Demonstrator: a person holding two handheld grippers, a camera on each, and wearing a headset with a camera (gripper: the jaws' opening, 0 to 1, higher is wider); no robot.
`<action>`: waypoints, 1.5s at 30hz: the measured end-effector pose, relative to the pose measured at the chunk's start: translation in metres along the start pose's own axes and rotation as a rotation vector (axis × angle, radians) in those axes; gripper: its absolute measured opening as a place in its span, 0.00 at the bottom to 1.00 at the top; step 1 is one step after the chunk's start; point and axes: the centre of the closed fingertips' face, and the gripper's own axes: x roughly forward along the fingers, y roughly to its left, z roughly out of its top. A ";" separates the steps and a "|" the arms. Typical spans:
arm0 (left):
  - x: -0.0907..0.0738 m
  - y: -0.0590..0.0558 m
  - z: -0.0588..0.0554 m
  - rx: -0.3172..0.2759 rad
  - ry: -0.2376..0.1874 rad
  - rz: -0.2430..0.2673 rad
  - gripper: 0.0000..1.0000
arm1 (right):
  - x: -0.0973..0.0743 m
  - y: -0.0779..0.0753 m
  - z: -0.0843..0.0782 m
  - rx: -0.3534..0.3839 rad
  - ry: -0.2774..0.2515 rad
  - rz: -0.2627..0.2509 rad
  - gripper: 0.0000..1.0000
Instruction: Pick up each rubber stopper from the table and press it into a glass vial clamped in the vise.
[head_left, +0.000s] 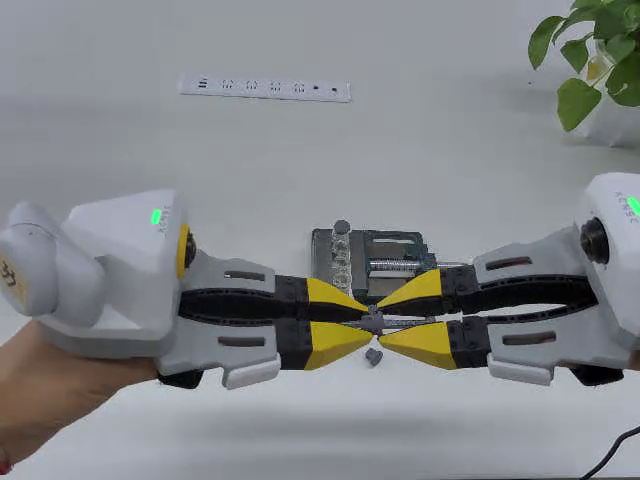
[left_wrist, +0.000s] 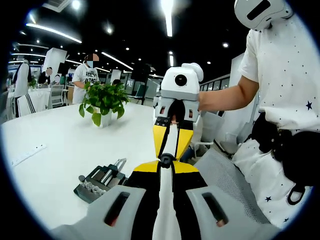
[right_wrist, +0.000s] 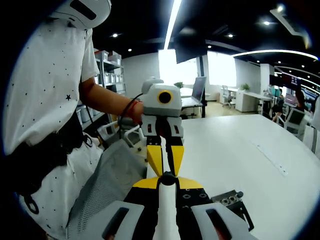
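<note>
A small grey rubber stopper (head_left: 375, 323) hangs above the table where the two grippers meet tip to tip. My left gripper (head_left: 366, 321) comes in from the left and my right gripper (head_left: 384, 322) from the right; both sets of yellow jaws are shut on it. The left gripper view has the stopper (left_wrist: 165, 160) at my own tips; the right gripper view has the stopper (right_wrist: 168, 178) likewise. A second stopper (head_left: 373, 356) lies on the table just below. Behind stands the vise (head_left: 395, 262) with a row of glass vials (head_left: 341, 258); the far vial carries a stopper (head_left: 341, 227).
A white power strip (head_left: 265, 87) lies at the back of the white table. A potted plant (head_left: 598, 60) stands at the back right. A black cable (head_left: 612, 452) runs off the front right corner. A grey mesh chair (right_wrist: 107, 185) stands by the person.
</note>
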 end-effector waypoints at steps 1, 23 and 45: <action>0.000 0.000 0.000 -0.005 -0.002 -0.002 0.04 | 0.000 0.000 0.000 -0.004 0.000 0.001 0.07; -0.003 0.002 0.003 -0.044 -0.058 0.006 0.05 | 0.001 -0.003 0.005 -0.010 0.009 -0.011 0.06; -0.008 0.011 0.001 -0.046 -0.087 0.077 0.08 | 0.008 -0.012 0.006 0.001 0.056 -0.007 0.06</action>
